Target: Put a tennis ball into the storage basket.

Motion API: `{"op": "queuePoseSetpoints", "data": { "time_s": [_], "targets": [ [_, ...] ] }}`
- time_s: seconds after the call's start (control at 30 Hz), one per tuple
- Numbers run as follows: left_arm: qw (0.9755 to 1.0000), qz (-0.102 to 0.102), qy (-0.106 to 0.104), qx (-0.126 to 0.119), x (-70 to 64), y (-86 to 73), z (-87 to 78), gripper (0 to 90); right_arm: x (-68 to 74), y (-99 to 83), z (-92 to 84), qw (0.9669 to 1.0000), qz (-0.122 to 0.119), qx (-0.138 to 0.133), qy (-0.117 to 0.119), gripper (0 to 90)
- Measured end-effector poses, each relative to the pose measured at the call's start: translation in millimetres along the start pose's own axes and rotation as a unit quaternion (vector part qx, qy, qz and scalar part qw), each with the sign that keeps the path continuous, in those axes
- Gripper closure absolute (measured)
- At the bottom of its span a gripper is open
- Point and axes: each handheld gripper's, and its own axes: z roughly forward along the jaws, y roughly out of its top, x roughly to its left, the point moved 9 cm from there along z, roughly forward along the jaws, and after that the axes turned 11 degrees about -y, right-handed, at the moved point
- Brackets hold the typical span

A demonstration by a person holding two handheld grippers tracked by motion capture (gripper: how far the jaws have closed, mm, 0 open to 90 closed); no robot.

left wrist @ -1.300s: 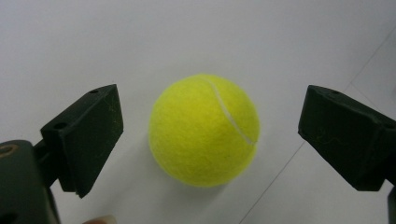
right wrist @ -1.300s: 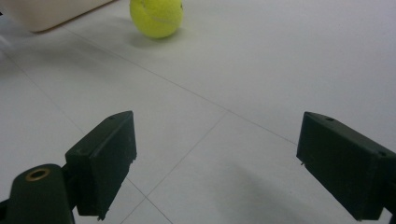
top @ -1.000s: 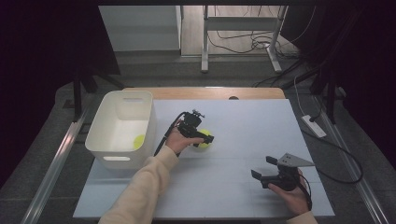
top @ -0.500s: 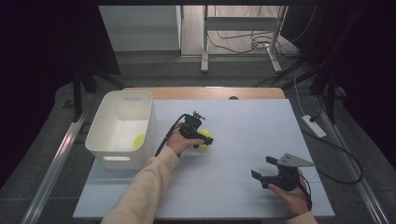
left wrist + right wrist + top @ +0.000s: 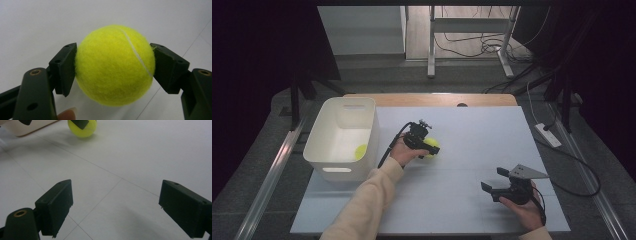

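A lab: dark-curtained table [image 5: 492, 125], floor cables [image 5: 472, 45], rails [image 5: 272, 175].

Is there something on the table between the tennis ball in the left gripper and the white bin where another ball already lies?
Nothing visible does. The left gripper is shut on the tennis ball, and only bare table lies between it and the white bin. The bin's near wall is what the ball must be lifted over.

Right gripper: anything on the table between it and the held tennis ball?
No. Bare white table between right gripper and tennis ball, per right gripper view.
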Motion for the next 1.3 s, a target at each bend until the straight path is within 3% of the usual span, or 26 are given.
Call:
{"op": "queuePoseSetpoints", "data": {
  "time_s": [0.3,0.77,1.3],
  "targets": [
    [0.9998,0.008,-0.003,-0.018,-4.2,0.8,-10.6,27.3,0.0,0.1,-0.2,1.0000,0.001,0.000,0.000,12.0],
    [0.9980,0.020,0.005,-0.059,-11.7,6.3,-40.0,27.2,-0.3,0.5,0.1,1.0000,0.000,-0.001,-0.002,12.0],
    [0.9965,0.031,0.010,-0.077,-15.7,8.4,-55.4,27.2,-0.8,0.8,-0.1,1.0000,-0.001,-0.002,-0.003,12.1]
  ]
}}
